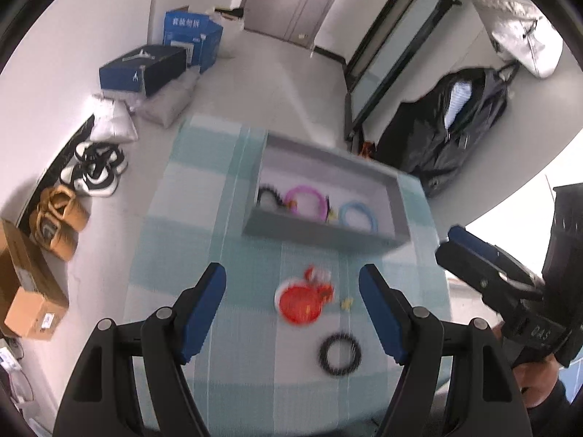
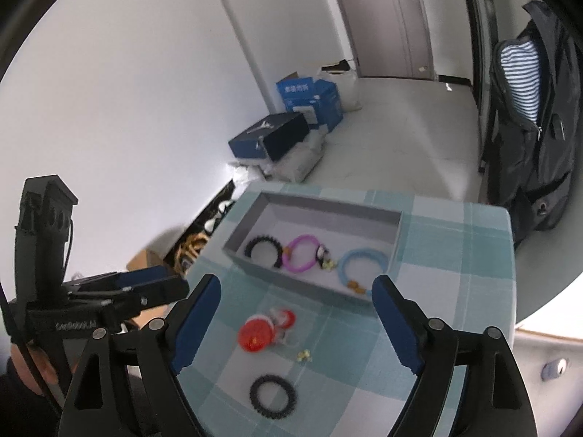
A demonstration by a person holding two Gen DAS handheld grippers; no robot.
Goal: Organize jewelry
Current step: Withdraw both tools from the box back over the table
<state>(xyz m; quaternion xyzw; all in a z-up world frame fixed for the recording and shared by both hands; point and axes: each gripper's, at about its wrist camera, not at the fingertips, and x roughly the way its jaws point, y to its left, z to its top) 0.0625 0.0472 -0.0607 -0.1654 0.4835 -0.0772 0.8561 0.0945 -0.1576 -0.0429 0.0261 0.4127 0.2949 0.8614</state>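
Observation:
A grey tray (image 1: 320,231) (image 2: 291,276) stands on the checked tablecloth and holds a black bracelet (image 2: 263,250), a pink one (image 2: 303,253) and a light blue one (image 2: 360,263). In front of it lie a red bracelet (image 1: 301,302) (image 2: 257,334), a small yellow charm (image 1: 346,303) (image 2: 304,355) and a black beaded bracelet (image 1: 340,354) (image 2: 273,396). My left gripper (image 1: 293,313) is open and empty above the red bracelet. My right gripper (image 2: 297,322) is open and empty above the loose pieces. Each gripper shows at the edge of the other's view.
The table (image 2: 455,291) has a teal and white checked cloth. On the floor to the left are blue boxes (image 1: 160,65), shoes (image 1: 94,171) and cardboard boxes (image 1: 29,291). A dark jacket (image 1: 448,123) hangs beyond the table's far right.

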